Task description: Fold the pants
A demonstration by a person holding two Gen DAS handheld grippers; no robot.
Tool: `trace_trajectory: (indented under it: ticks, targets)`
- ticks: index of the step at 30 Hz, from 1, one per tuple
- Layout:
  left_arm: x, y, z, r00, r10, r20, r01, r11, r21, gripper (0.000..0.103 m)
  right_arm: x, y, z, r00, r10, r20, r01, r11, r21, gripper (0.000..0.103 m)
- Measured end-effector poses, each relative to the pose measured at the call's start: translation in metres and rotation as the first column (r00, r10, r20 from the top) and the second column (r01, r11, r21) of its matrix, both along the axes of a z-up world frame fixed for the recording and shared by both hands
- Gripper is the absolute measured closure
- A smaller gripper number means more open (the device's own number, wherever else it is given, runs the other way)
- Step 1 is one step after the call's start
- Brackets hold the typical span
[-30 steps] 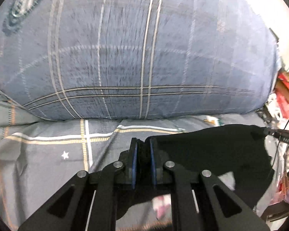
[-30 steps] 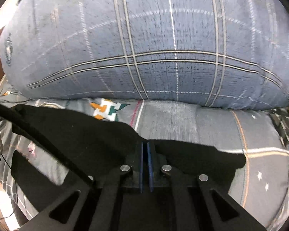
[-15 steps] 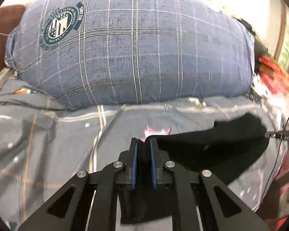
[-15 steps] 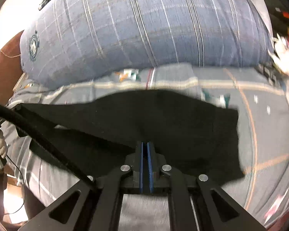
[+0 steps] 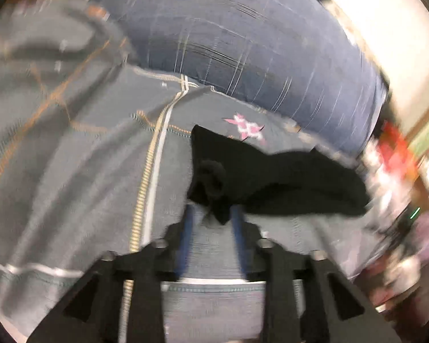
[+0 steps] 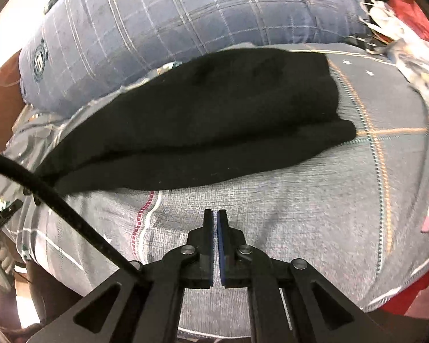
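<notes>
there the black pants (image 6: 197, 123) lay folded on the bed (image 6: 271, 200), just near of the plaid pillow (image 6: 203, 14). the left hand-held gripper (image 5: 211, 217) stood wide, cloth draped between its pads; the right hand-held gripper (image 6: 215, 220) was pinched empty. lifting clear slowly should spare the fold.

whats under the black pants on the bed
The black pants lie folded on the grey patterned bedsheet, in front of the blue plaid pillow. Whatever lies between the folded layers or beneath them is covered.
</notes>
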State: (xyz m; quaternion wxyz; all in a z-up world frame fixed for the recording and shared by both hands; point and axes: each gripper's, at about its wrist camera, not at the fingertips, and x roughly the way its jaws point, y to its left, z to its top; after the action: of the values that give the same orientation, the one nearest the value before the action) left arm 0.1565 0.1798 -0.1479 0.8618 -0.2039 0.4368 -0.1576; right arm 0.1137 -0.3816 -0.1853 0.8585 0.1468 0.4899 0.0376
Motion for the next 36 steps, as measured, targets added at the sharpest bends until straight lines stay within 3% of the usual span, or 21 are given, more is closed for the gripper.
trace_trajectory:
  ticks: [1,2,6,9,14,15,17,18,22,25,27,28,30,32,34,35,36]
  targets:
    - [0.004,0.006,-0.003,1.0,0.007,-0.028,-0.009,0.996,-0.091,0.052,-0.003,0.0,0.001,1.0,-0.007,0.005,0.007,1.0,0.009,0.097]
    - [0.009,0.01,-0.008,0.998,0.005,-0.06,-0.017,0.981,-0.195,0.047,-0.005,0.0,0.0,1.0,-0.015,0.007,0.015,1.0,0.021,0.096]
    - [0.024,-0.001,-0.031,0.987,-0.058,-0.151,-0.018,0.889,-0.457,0.042,-0.008,0.005,-0.004,1.0,-0.019,0.001,0.019,0.997,0.072,0.094]
    - [0.038,-0.013,-0.05,0.971,-0.072,-0.229,-0.059,0.853,-0.518,0.038,-0.011,0.008,-0.009,1.0,-0.009,-0.004,0.009,0.996,0.094,0.094]
    - [0.065,-0.015,-0.061,0.957,-0.001,-0.291,-0.151,0.854,-0.498,0.038,-0.009,0.016,-0.016,1.0,0.001,-0.01,0.001,0.994,0.109,0.093]
    - [0.071,-0.016,-0.063,0.947,0.013,-0.32,-0.174,0.861,-0.478,0.043,-0.009,0.018,-0.017,1.0,0.002,-0.013,0.0,0.994,0.113,0.093]
    - [0.081,-0.016,-0.066,0.938,0.019,-0.347,-0.184,0.875,-0.447,0.095,-0.008,0.02,-0.019,1.0,0.001,-0.017,0.001,0.993,0.115,0.093]
    - [0.088,-0.018,-0.064,0.935,0.023,-0.353,-0.182,0.887,-0.424,0.1,-0.009,0.02,-0.02,1.0,0.001,-0.017,0.001,0.993,0.115,0.093]
    - [0.111,-0.026,-0.031,0.965,0.055,-0.255,-0.137,0.938,-0.317,0.099,-0.009,0.023,-0.023,1.0,-0.004,-0.016,0.005,0.995,0.104,0.093]
    - [0.118,-0.042,0.023,0.998,0.008,-0.061,-0.023,0.969,-0.247,0.099,-0.007,0.028,-0.021,1.0,-0.002,-0.013,0.003,0.996,0.086,0.093]
    - [0.113,-0.057,0.053,0.997,-0.042,0.063,0.052,0.984,-0.17,0.099,-0.006,0.032,-0.019,1.0,0.002,-0.009,-0.001,0.998,0.07,0.093]
    - [0.111,-0.06,0.058,0.995,-0.057,0.081,0.069,0.986,-0.151,0.099,-0.007,0.033,-0.019,1.0,0.003,-0.008,-0.002,0.998,0.062,0.093]
    - [0.108,-0.062,0.052,0.996,-0.067,0.058,0.074,0.99,-0.123,0.098,-0.007,0.035,-0.018,1.0,0.005,-0.008,-0.004,0.999,0.055,0.093]
    - [0.103,-0.054,0.022,0.999,-0.049,-0.023,0.047,0.996,-0.078,0.098,-0.007,0.036,-0.02,1.0,0.007,-0.009,-0.006,0.999,0.054,0.093]
    - [0.098,-0.042,-0.025,0.988,-0.013,-0.154,0.008,1.0,-0.03,0.097,-0.006,0.035,-0.023,1.0,0.008,-0.016,-0.007,0.998,0.059,0.093]
    - [0.097,-0.036,-0.046,0.976,0.0,-0.216,-0.01,0.999,-0.043,0.095,-0.006,0.035,-0.025,1.0,0.007,-0.021,-0.005,0.998,0.061,0.093]
    - [0.092,-0.026,-0.063,0.971,0.006,-0.237,-0.033,0.993,-0.11,0.095,-0.005,0.034,-0.026,1.0,0.005,-0.023,-0.003,0.998,0.065,0.093]
